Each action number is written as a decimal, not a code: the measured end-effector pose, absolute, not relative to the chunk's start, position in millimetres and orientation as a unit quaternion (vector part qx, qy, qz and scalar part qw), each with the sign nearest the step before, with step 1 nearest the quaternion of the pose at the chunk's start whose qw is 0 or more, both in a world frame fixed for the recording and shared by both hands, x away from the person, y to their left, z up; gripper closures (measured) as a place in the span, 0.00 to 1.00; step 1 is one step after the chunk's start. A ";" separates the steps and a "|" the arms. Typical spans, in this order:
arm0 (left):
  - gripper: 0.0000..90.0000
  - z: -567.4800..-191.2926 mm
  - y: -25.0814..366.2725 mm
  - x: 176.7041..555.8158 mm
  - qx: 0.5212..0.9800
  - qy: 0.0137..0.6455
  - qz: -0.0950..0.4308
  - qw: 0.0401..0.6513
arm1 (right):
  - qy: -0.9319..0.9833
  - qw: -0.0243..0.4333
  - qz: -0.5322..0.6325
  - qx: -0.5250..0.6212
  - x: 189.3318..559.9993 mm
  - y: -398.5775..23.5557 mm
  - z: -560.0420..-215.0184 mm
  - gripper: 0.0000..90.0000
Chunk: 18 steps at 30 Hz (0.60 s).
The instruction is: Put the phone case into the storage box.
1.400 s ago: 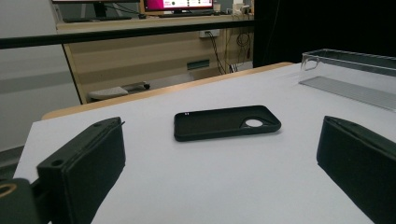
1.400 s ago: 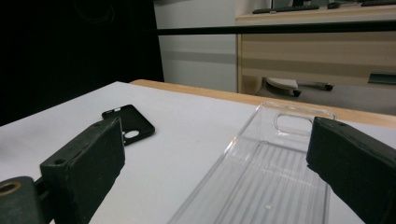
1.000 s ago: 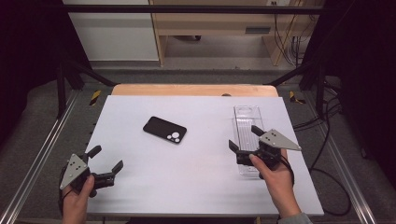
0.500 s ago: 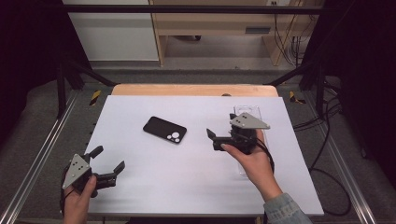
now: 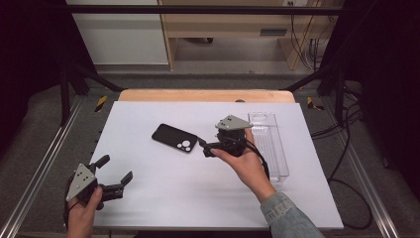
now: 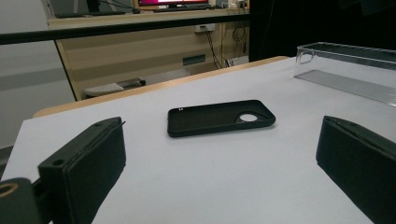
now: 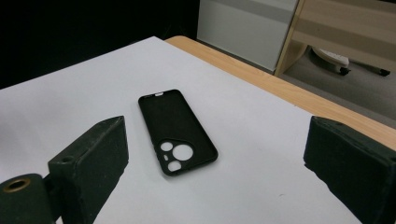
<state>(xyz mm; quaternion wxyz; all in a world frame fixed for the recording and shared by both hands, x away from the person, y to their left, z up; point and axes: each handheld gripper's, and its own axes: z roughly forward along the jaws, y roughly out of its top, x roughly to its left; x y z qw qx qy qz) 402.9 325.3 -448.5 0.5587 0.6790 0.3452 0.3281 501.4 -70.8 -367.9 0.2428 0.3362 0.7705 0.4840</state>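
A black phone case (image 5: 173, 138) lies flat on the white table (image 5: 198, 198), its camera cut-outs toward the right gripper. My right gripper (image 5: 204, 148) sits just right of the case, open, pointing at it, nothing between the jaws. In the right gripper view the case (image 7: 177, 130) lies ahead between the wide-open jaws of the gripper (image 7: 215, 154). My left gripper (image 5: 116, 168) rests open near the table's front left corner, well apart from the case. In the left gripper view the case (image 6: 219, 117) lies farther off beyond the open gripper (image 6: 222, 154).
A clear plastic tray (image 5: 270, 144) lies lengthwise at the table's right side, behind the right hand; it shows again as the tray (image 6: 345, 70) at upper right. A wooden strip (image 5: 205, 95) edges the table's far side. Metal rails run along both sides.
My right gripper has moved left from beside the clear tray to just right of the phone case. The left gripper has stayed in place.
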 end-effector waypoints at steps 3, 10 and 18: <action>0.02 -448.5 325.8 402.9 0.678 0.346 0.328 0.559 | 0.776 0.238 0.477 0.337 505.9 -65.3 -373.9 0.08; 0.02 -448.4 324.7 402.8 0.680 0.344 0.328 0.559 | 0.782 0.229 0.470 0.339 509.4 -60.1 -380.7 0.09; 0.02 -448.5 325.2 403.2 0.679 0.344 0.327 0.560 | 0.792 0.214 0.458 0.342 510.7 -54.1 -392.0 0.09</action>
